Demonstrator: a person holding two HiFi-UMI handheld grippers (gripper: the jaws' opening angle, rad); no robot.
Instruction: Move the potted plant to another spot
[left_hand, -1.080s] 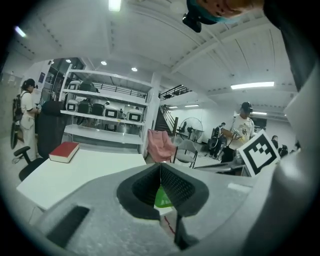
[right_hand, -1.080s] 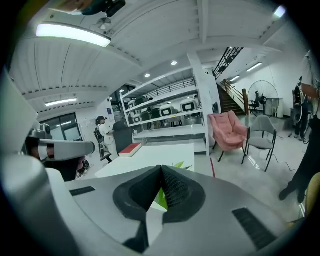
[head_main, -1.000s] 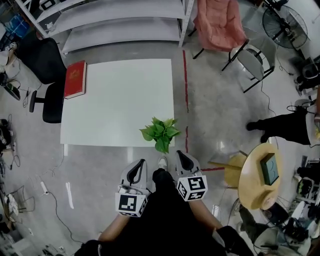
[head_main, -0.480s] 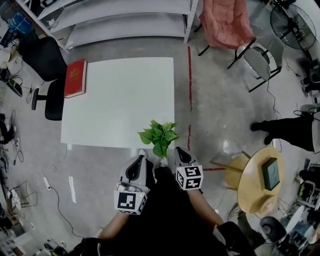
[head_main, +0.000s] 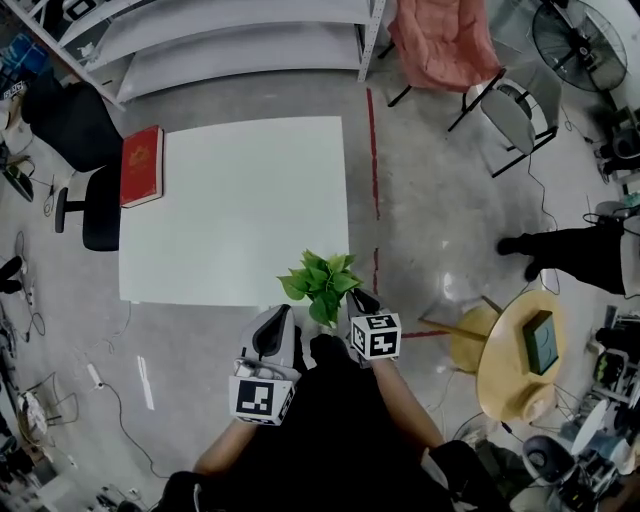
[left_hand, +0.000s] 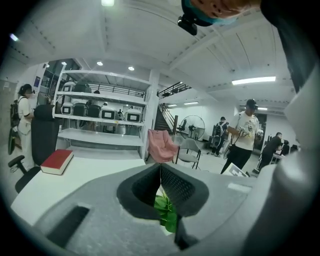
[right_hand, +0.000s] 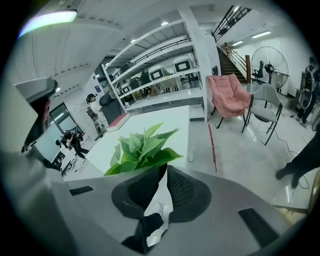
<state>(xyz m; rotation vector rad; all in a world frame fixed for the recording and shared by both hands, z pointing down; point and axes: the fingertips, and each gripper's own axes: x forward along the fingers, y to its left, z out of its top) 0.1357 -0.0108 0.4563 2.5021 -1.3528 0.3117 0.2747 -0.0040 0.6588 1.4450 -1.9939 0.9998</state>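
A black office chair (head_main: 85, 195) stands against the left side of the white table (head_main: 240, 200), and a red book (head_main: 142, 165) lies flat at the table's far left edge, partly overhanging it. Off the table's near edge, the left gripper (head_main: 280, 328) is held over the floor with its jaws pressed together and nothing between them; in its own view only green leaves show through the hollow behind the tips. The potted plant (head_main: 322, 280) sits at the table's near right corner. Just beside it, at the corner's right, the right gripper (head_main: 358, 298) points at the leaves with its jaws also clenched and empty, the foliage rising right beyond the tips in the right gripper view. Past the table's far right corner stands a pink chair (head_main: 440, 40). Well to the right of the table a person (head_main: 570, 255) stands on the floor, near a round wooden table (head_main: 505, 370).
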